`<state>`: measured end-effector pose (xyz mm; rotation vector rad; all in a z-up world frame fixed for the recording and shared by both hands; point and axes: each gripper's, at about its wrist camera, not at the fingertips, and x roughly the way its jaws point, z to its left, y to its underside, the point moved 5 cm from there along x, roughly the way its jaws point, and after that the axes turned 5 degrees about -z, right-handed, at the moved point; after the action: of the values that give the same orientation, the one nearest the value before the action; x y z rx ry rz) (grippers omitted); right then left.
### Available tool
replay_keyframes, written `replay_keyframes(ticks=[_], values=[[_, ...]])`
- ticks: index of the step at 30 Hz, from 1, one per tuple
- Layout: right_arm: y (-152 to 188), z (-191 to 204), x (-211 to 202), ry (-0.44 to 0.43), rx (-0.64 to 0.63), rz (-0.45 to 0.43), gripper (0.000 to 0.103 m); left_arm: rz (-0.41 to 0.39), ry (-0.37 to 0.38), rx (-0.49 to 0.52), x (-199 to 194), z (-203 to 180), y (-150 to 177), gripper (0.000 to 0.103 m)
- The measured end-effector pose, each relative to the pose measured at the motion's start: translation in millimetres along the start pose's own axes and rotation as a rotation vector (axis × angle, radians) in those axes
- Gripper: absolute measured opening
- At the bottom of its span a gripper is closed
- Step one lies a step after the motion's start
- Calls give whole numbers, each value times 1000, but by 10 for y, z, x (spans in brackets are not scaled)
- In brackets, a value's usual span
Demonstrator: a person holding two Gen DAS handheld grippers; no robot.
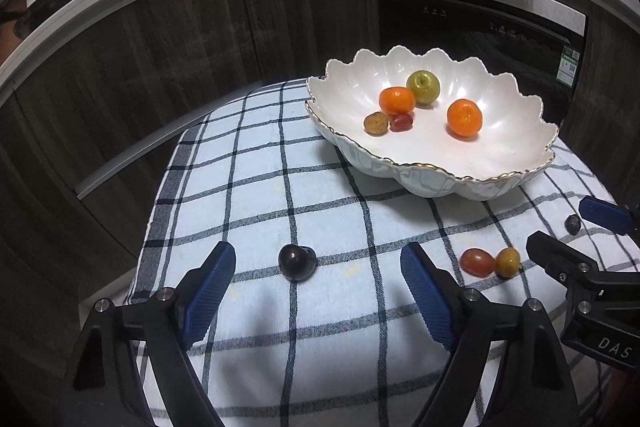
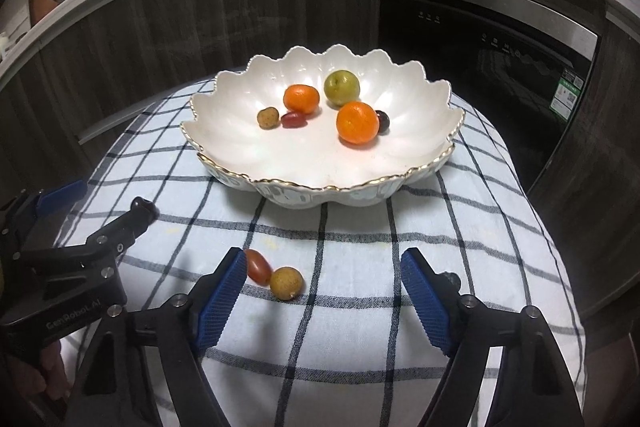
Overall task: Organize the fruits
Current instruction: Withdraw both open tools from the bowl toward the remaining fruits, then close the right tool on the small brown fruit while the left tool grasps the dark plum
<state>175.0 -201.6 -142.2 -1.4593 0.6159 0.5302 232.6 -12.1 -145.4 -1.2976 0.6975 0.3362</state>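
Your left gripper (image 1: 318,271) has its blue-padded jaws standing apart with nothing clamped, and the dark, glossy cherry-like fruit (image 1: 297,262) lies on the blue-and-white checked cloth (image 1: 256,187) between them, slightly nearer the left pad and touching neither; judging by that, you have lined up to close on it. Your right gripper (image 2: 324,275) is likewise spread and empty, with the small oblong red tomato (image 2: 258,266) just beside its left pad at nine o'clock and the round tan longan-like fruit (image 2: 286,283) touching the tomato's lower right end. Because the two fruits touch, closing on one may nudge the other, so shifting to centre a single fruit looks wise. The white scalloped ceramic bowl with a gilt rim (image 2: 224,167) sits at twelve o'clock from both tools, well beyond the loose fruit. It already holds two orange mandarins (image 2: 357,123), a green round fruit (image 2: 341,87), another tomato, another tan fruit and a dark fruit half hidden behind the nearer mandarin. A small dark berry (image 1: 573,224) also lies on the cloth at two o'clock in the left view.
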Motion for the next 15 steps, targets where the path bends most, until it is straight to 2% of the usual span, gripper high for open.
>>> replay_keyframes(ticks=[9, 15], values=[[83, 43, 89, 22, 25, 22, 68, 25, 20, 13, 194, 51, 30, 80], [165, 97, 161, 9, 24, 60, 56, 20, 24, 32, 253, 61, 51, 75]])
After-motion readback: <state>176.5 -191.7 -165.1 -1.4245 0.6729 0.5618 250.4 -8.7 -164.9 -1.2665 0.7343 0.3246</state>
